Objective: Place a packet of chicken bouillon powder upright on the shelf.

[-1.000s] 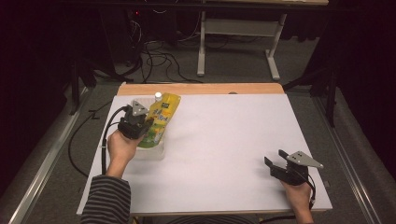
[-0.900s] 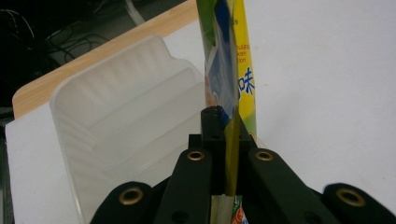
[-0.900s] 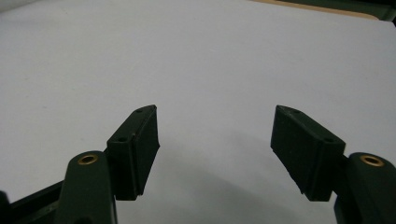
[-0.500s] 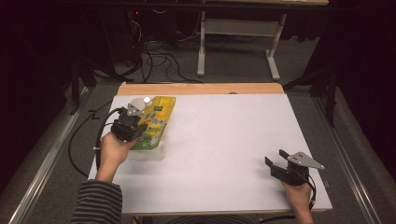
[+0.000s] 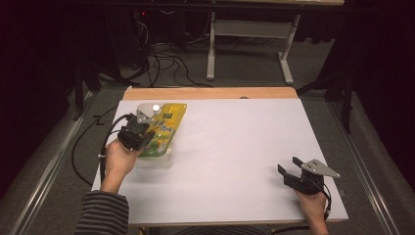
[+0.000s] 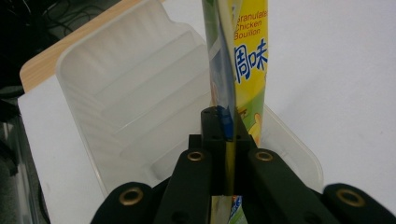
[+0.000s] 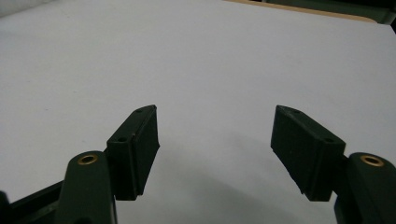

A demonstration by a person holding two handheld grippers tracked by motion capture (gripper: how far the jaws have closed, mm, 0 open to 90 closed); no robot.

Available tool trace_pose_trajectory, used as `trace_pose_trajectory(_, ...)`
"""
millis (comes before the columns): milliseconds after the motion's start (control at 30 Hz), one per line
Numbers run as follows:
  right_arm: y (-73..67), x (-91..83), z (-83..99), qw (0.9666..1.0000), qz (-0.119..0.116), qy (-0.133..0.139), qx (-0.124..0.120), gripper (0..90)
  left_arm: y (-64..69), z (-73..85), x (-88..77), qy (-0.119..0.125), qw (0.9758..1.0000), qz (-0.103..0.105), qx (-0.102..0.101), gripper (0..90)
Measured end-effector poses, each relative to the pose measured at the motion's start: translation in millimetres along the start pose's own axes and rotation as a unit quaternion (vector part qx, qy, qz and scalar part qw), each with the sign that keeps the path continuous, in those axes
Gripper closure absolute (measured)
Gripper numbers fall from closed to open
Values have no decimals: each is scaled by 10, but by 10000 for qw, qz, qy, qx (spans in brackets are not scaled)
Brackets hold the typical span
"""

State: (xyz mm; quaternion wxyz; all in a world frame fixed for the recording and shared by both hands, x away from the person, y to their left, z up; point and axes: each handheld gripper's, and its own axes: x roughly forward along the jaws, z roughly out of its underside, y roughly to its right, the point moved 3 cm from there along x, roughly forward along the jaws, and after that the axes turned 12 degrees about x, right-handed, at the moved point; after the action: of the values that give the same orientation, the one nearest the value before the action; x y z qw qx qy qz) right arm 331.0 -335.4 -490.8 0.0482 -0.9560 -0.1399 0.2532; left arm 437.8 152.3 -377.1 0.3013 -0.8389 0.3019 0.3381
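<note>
White table (image 5: 235, 147); left gripper (image 6: 226, 135) hides the pouch's (image 6: 243, 60) lower edge.

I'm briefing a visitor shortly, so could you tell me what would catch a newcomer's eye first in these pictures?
The bright yellow chicken bouillon pouch at the table's far left, pinched edge-on in the left gripper above a clear plastic tray. Next, the right gripper, jaws spread wide and empty, over the bare white table near its front right corner.
</note>
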Motion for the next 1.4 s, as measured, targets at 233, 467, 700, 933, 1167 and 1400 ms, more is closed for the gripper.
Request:
trace_pose_trajectory(233, -2, 3, 0, 10000, 4, -12, -21, 328, 19, -33, 39, 218, 9997, -105, 38, 900)
trace_pose_trajectory(467, -3, 0, 0, 10000, 10, 3, -18, 328, 29, 1, 55, 882, 9955, -350, -68, 900)
trace_pose_trajectory(700, -5, 1, 1, 10000, -2, -8, -24, 328, 16, 148, 92, 1055, 9935, -357, -234, 900)
trace_pose_trajectory(933, -7, -1, 2, 10000, -7, 3, -13, 327, 14, 200, 105, 993, 9944, -225, -266, 900)
trace_pose_trajectory(1167, -8, -1, 2, 10000, 4, -8, -12, 327, 19, 262, 71, 387, 9988, -304, -72, 898)
trace_pose_trajectory(1400, -14, 1, 4, 10000, 16, -9, -35, 328, -8, 352, 53, 262, 9993, -162, -216, 900)
